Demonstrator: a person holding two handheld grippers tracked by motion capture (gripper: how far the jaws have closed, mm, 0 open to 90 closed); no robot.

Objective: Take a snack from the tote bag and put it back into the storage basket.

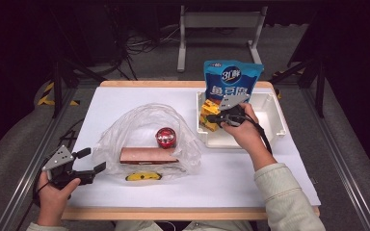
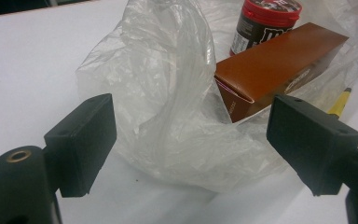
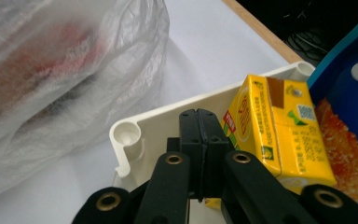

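Your left tongs (image 2: pixel 191 140) stand wide at the near edge of the clear plastic bag (image 2: pixel 168 102) on the surface (image 1: pixel 250 168). Farther, your right tongs (image 3: pixel 198 126) are pressed together, probably empty, beside the yellow carton (image 3: pixel 279 130) in the white bin (image 1: pixel 274 120); next, open them around it.

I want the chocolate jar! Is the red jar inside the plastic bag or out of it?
Inside. The red-lidded jar sits within the clear plastic bag, beside the brown box, with the crinkled film around both.
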